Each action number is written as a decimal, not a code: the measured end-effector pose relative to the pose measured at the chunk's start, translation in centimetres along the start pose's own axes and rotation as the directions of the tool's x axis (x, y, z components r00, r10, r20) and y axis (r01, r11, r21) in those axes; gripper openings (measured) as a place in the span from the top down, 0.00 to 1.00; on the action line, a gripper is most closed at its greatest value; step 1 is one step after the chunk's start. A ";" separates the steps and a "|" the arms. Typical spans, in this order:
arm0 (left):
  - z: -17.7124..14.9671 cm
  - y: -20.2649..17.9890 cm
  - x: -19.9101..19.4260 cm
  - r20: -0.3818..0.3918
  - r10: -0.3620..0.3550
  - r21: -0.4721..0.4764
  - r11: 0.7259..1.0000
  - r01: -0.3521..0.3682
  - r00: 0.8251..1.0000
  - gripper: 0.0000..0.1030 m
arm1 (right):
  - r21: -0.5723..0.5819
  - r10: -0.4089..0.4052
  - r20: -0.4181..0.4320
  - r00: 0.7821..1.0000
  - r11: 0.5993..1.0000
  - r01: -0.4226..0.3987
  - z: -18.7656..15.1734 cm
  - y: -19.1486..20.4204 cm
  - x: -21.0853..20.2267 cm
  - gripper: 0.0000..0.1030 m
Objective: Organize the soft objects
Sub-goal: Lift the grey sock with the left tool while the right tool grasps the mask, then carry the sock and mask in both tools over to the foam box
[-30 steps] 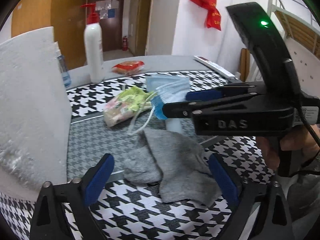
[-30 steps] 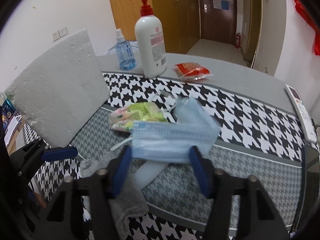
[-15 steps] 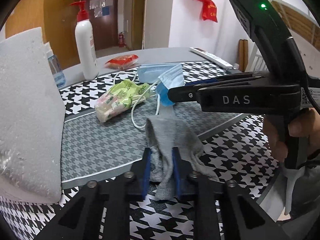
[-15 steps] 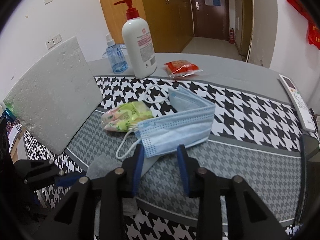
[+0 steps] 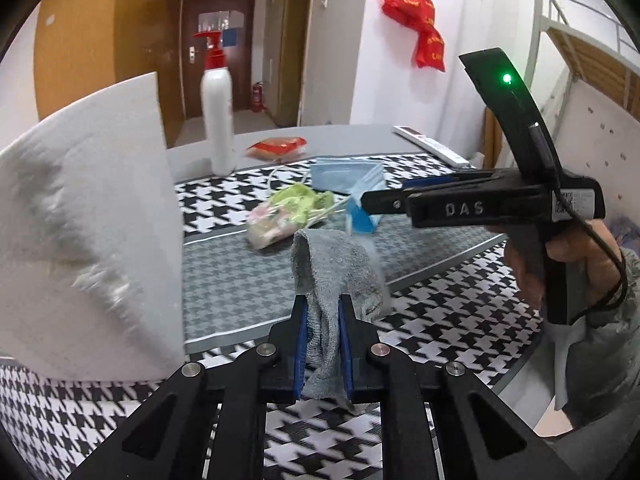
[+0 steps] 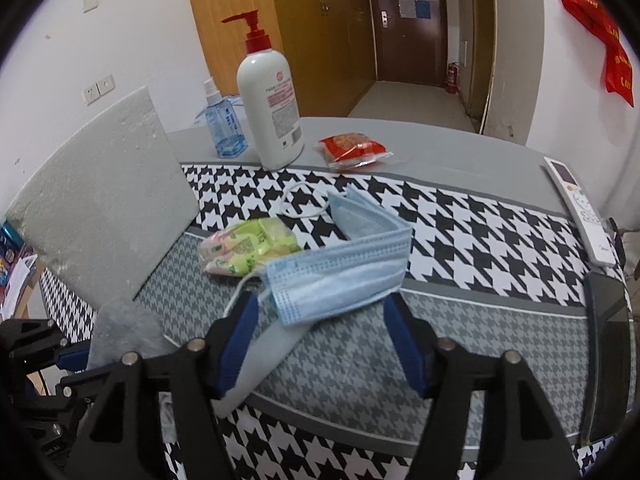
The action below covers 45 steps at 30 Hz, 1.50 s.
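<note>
Two soft things are in play and neither has reached a resting place yet, so the sorting looks barely begun. My left claw (image 5: 322, 344) is pressed together on the grey sock (image 5: 336, 272), which hangs bunched between the pads and rises clear of the desk (image 5: 224, 280), its free end drooping toward 5 o'clock in the left view. My right claw (image 6: 320, 340) is spreading, its pads apart at either side of the blue mask (image 6: 340, 276); the mask lies slack on the grey band of the cloth, its near corner reaching in between the pads, neither of which seems to press on it. A white ear loop trails off at 11 o'clock of the mask, toward the pump bottle (image 6: 272, 108).

Left to do, as I judge it: carry the sock to wherever the soft items are meant to gather, then deal with the mask. No bin, basket or tray shows in either view, so I cannot tell where that place is.

As for containers, only closed ones appear. The pump bottle and a small blue spray bottle (image 6: 222, 124) stand at 11 o'clock on the desk, contents unseen. A green packet (image 6: 248, 252) lies just at 10 o'clock of the mask, touching it, and a red packet (image 6: 352, 150) sits at 12 o'clock, both sealed
</note>
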<state>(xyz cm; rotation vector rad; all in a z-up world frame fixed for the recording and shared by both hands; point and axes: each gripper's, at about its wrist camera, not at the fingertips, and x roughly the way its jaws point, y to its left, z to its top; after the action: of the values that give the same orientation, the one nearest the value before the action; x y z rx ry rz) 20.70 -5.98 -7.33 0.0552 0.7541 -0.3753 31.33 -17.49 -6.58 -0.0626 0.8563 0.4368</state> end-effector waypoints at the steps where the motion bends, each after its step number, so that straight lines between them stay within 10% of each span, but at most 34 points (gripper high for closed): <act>1: -0.1 0.2 0.0 -0.001 0.004 -0.005 1.000 -0.004 1.000 0.85 | 0.003 -0.006 -0.003 1.000 1.000 0.006 0.1 0.0 0.1 0.32; 30: -0.9 1.8 -0.1 0.006 0.003 -0.005 1.000 -0.003 1.000 0.85 | 0.132 -0.045 -0.061 0.997 0.990 0.052 2.8 -2.0 4.2 0.24; 41: -1.1 2.1 -0.6 0.021 -0.009 -0.012 1.000 0.009 1.000 0.85 | 0.166 -0.127 -0.102 0.987 0.976 0.143 2.2 -3.5 4.8 0.78; 45: -0.9 2.1 -0.7 0.031 -0.016 -0.012 1.000 0.016 0.999 0.85 | 0.191 -0.117 -0.073 0.990 0.973 0.129 1.8 -4.0 3.8 0.82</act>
<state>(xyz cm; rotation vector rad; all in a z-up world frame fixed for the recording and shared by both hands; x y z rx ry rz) 20.41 -3.60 -7.67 0.0317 0.7268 -0.3859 36.41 -19.43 -8.67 0.0518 0.9465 0.2339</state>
